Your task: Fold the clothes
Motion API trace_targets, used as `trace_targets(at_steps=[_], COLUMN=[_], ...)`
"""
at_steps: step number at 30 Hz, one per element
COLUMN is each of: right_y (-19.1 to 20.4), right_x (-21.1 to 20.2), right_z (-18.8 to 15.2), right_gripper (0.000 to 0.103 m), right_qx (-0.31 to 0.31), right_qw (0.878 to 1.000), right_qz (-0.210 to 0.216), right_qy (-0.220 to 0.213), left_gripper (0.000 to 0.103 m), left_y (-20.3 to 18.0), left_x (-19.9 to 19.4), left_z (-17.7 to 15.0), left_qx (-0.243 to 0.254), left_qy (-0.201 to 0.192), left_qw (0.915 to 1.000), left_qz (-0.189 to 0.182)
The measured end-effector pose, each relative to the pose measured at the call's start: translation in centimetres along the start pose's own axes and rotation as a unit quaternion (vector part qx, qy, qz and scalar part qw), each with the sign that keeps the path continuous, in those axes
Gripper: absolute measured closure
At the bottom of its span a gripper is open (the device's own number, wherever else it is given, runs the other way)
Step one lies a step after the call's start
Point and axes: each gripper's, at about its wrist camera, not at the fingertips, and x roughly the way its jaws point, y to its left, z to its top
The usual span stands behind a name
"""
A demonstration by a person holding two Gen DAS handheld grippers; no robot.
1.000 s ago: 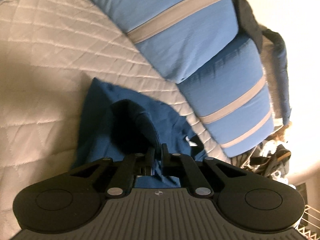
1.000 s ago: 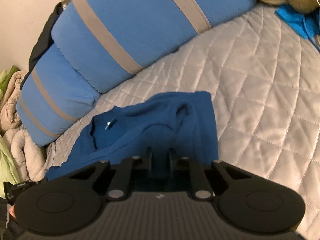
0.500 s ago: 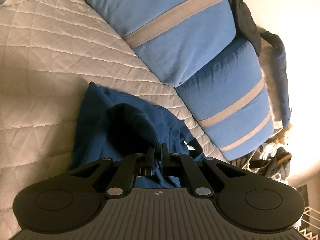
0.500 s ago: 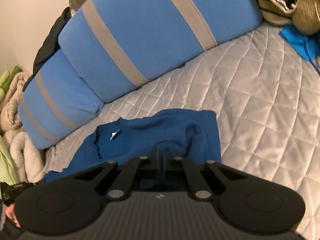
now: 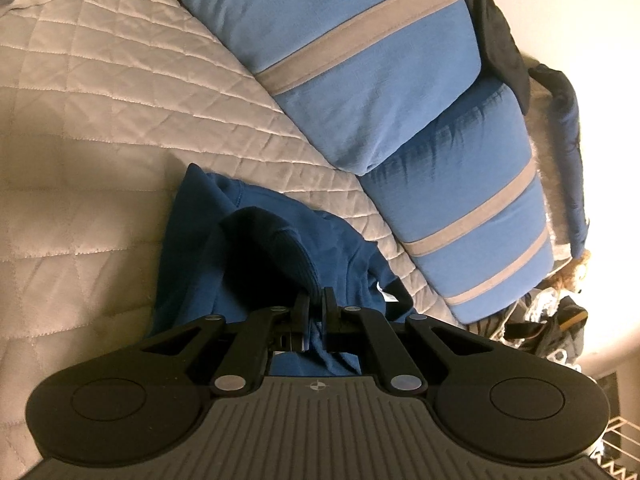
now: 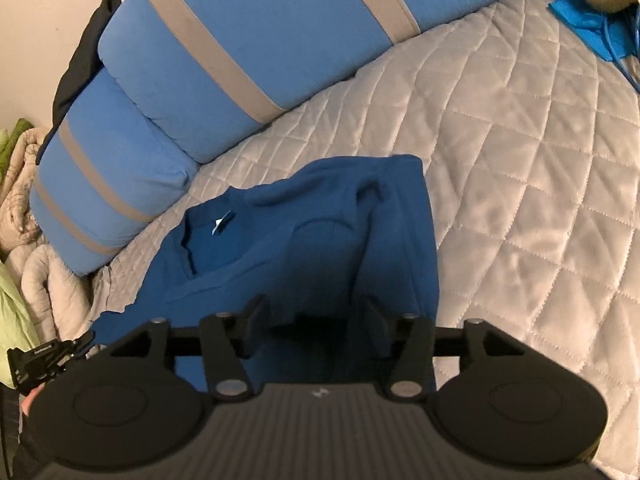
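A dark blue shirt [image 5: 256, 240] lies bunched on the quilted grey bedspread [image 5: 100, 120]. My left gripper [image 5: 314, 308] is shut on a fold of the shirt, with cloth pinched between its fingers. In the right wrist view the same shirt [image 6: 320, 232] shows its collar and white tag [image 6: 219, 225]. My right gripper [image 6: 316, 316] is open just above the shirt's near edge, with the jaws wide apart and nothing between them.
Two blue pillows with grey stripes [image 5: 380, 80] [image 6: 240, 40] lean along the bed's far side. A bright blue cloth [image 6: 592, 20] lies at the right corner. Beige and green blankets [image 6: 16, 200] are piled at the left. Dark clothes [image 5: 560, 128] hang beyond the pillows.
My right gripper has opened and let go of the shirt, which has dropped onto the bed. My left gripper stays shut on the shirt and has hardly moved.
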Motion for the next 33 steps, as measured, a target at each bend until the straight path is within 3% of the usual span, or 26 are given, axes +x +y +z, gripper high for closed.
trace_targets(at_steps=[5, 7, 9, 12, 21, 25, 30, 33], right_y=[-0.3, -0.3, 0.0, 0.6, 2.0, 2.8, 5.9, 6.4], right_x=[1.5, 1.6, 1.3, 0.7, -0.9, -1.0, -1.3, -1.4], right_z=[0.2, 0.2, 0.2, 0.4, 1.9, 2.4, 2.8, 3.4], right_gripper=[0.036, 0.05, 0.073, 0.089, 0.093, 0.093, 0.093, 0.093], right_qx=[0.012, 0.015, 0.01, -0.01, -0.027, -0.055, -0.133, -0.129], right_qw=[1.0, 1.0, 1.0, 1.0, 0.999, 0.997, 0.987, 0.989], right_qz=[0.0, 0.008, 0.004, -0.011, -0.006, -0.034, -0.078, -0.065], right_qy=[-0.003, -0.008, -0.013, -0.016, -0.035, -0.031, -0.037, -0.041], left_gripper=[0.098, 0.098, 0.098, 0.098, 0.098, 0.098, 0.098, 0.098], left_y=[0.3, 0.4, 0.4, 0.4, -0.4, -0.7, -1.1, -1.1], left_x=[0.0, -0.1, -0.1, -0.2, -0.4, -0.5, -0.6, -0.4], left_z=[0.0, -0.1, -0.1, 0.0, 0.3, 0.4, 0.6, 0.8], left_qx=[-0.005, -0.005, -0.003, -0.001, 0.003, 0.005, 0.007, 0.003], left_qy=[0.0, 0.002, 0.004, 0.005, 0.002, 0.001, -0.001, -0.004], left_qw=[1.0, 1.0, 1.0, 1.0, 1.0, 1.0, 1.0, 1.0], left_qz=[0.0, 0.001, 0.002, 0.001, -0.003, -0.005, -0.007, -0.008])
